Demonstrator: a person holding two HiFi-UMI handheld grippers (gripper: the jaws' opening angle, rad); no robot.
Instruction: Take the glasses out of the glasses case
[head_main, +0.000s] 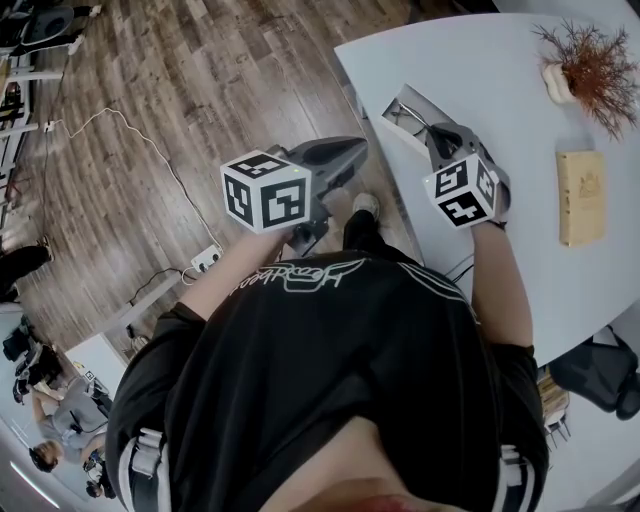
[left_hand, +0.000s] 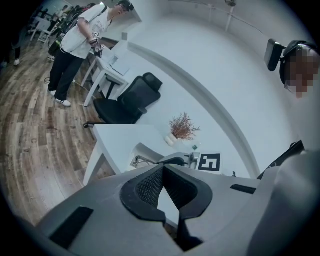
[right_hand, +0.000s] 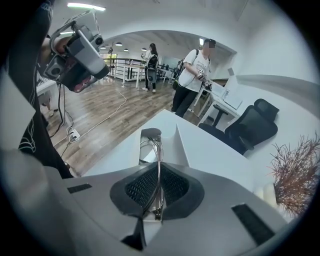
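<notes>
Your right gripper (right_hand: 159, 171) is clamped on the glasses (right_hand: 158, 150) at the open glasses case (right_hand: 175, 145); your left gripper (left_hand: 163, 169) is closed, empty.

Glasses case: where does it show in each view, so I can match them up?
Head view: the glasses case lies open, upper centre-right, at the edge of the white table.
Left gripper view: the glasses case is just left of centre, beyond the jaws.
Right gripper view: the glasses case is at centre, straight past the jaws.
Shared landmark: the dried plant.
</notes>
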